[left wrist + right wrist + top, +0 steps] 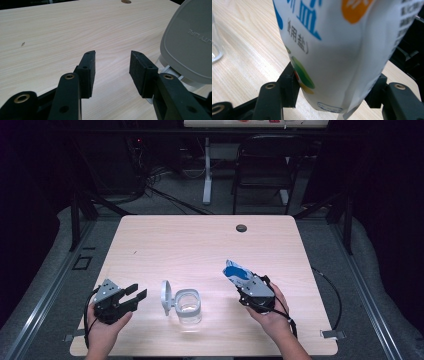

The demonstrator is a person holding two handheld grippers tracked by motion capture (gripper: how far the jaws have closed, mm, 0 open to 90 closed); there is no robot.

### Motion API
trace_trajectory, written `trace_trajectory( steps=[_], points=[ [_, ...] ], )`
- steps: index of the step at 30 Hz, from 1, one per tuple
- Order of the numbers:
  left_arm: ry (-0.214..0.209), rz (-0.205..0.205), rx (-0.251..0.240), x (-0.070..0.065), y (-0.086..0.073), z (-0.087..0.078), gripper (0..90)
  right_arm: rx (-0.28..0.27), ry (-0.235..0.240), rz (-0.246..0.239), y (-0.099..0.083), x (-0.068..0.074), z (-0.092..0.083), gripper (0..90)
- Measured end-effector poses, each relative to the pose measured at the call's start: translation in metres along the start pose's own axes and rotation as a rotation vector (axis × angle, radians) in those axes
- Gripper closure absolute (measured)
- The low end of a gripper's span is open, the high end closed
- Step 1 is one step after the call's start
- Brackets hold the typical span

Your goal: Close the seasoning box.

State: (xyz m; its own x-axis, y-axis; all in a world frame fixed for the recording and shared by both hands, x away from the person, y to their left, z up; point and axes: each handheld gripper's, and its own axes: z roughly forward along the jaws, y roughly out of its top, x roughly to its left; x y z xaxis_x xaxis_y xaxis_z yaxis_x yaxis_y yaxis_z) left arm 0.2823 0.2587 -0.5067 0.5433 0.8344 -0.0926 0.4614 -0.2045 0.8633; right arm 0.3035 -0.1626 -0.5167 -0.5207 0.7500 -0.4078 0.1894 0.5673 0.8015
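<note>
While a person's two forearms come in from the near edge of the pale wooden surface (200, 240), the right gripper (246, 282) is raised off the wood and tilted forward and to the left, its jaws clamped on the lower part of a white salt bag (235, 271) with blue print. Seen along that gripper's own jaws, the bag (342, 50) stands between the two black pads, which press into its sides; blue characters, an orange disc and a green-and-yellow mark show on its face, and its bottom seam hangs just below the pads. The right hand (272, 317) wraps the gripper's body from beneath, with the cable trailing back along the wrist.

At the near left, the left hand (107, 322) holds the left gripper (136, 296) low over the surface, pointing right toward the container. Its jaws stand wide apart with nothing between them; in its own view, bare wood shows in the gap between the pads (87, 72).

Between the two grippers sits a clear square container (188, 306), its mouth open and its grey hinged lid (166, 295) swung upright on the left side. The lid (190, 42) rises just beside the left gripper's far pad. Whether anything lies inside the container cannot be told. The bag is held to the right of the container, apart from it.
</note>
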Motion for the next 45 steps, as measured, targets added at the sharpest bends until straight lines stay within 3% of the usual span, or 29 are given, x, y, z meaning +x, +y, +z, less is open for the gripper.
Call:
trace_trajectory(
  steps=[13, 32, 45],
  points=[
    [0.001, 0.004, 0.008, -0.003, -0.002, -0.001, 56.7, 0.003, -0.017, -0.063, 0.013, 0.004, 0.004, 40.9],
    [0.007, 0.001, 0.008, -0.001, -0.003, -0.003, 56.7, 0.019, -0.069, -0.255, 0.027, 0.017, 0.012, 40.9],
    [0.006, -0.004, 0.002, 0.000, -0.004, -0.002, 56.7, 0.010, -0.074, -0.326, 0.031, 0.031, 0.015, 41.0]
  ],
)
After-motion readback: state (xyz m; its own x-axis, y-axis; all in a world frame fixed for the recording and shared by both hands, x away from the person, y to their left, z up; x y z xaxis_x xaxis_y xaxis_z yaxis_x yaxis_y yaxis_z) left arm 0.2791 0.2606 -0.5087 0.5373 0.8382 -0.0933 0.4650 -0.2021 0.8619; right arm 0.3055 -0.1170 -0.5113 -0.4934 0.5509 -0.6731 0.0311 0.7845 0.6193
